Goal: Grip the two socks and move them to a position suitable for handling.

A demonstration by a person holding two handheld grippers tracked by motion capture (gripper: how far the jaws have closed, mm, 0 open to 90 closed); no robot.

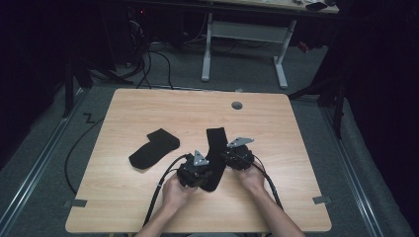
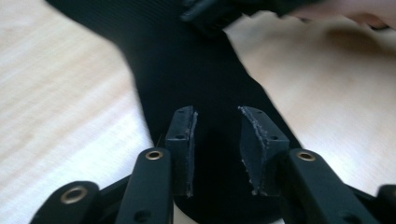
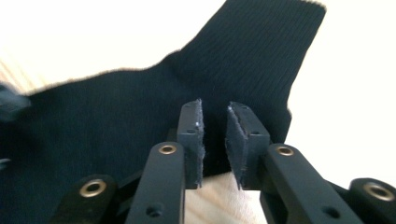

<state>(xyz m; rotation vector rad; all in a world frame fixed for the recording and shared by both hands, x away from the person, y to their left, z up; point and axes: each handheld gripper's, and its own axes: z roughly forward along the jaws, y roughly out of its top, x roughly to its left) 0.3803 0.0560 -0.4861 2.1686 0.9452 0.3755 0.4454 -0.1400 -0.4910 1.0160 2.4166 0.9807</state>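
**High view: two tools spread over a black sock near the front of the worktop**

High view shows a black sock (image 1: 216, 148) lying flat on the wooden worktop (image 1: 148, 106), running from near the middle toward the near edge, between the person's two hands. The left tool (image 1: 200, 170) sits on the sock's near end, and the right tool (image 1: 236, 154) sits at its right edge, a little farther up. A second black sock (image 1: 153, 148) lies apart to the left, untouched.

In the left gripper view the left tool (image 2: 217, 133) has its pads spread, with the sock (image 2: 187, 70) lying flat beneath the gap and not pinched; the other tool shows at the far end of the fabric. In the right gripper view the right tool (image 3: 215, 126) stands with a narrow gap between its pads, just over the sock's edge (image 3: 140, 116); nothing is clamped between them. The ribbed cuff stretches away to the far right there.
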